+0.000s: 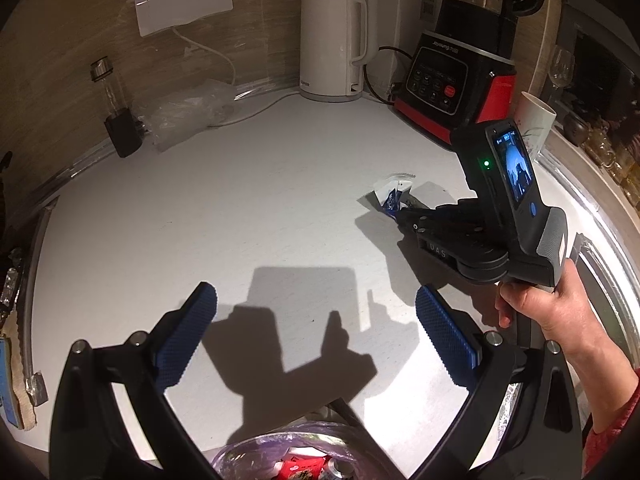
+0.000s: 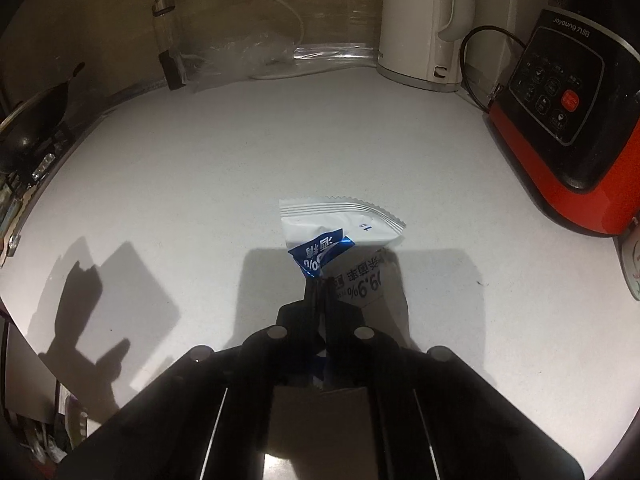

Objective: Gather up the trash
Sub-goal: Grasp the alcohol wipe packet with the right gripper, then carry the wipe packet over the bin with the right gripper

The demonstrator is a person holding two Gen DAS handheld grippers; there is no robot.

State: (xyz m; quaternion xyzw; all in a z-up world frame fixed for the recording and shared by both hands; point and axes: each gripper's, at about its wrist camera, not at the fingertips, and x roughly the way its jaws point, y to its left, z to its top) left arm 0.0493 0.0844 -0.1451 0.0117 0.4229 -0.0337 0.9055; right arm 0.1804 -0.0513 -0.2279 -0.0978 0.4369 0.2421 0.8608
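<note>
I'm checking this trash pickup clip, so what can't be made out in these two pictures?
- Wrapper: near end hidden between the shut right gripper fingers, right wrist view.
- Trash bag: cut off by the bottom edge, left wrist view; left gripper hangs open above.
- Wine glass: blurred at the fisheye rim.

A: The surface (image 2: 200, 168) looks matt white, faintly speckled. And the wrapper (image 2: 340, 226)?

B: Glossy foil-like plastic, crinkled, with a serrated edge. The kettle (image 1: 332, 44) is smooth white plastic; the left claw (image 1: 316, 336) has blue pads (image 1: 188, 336) of knurled rubbery texture.
</note>
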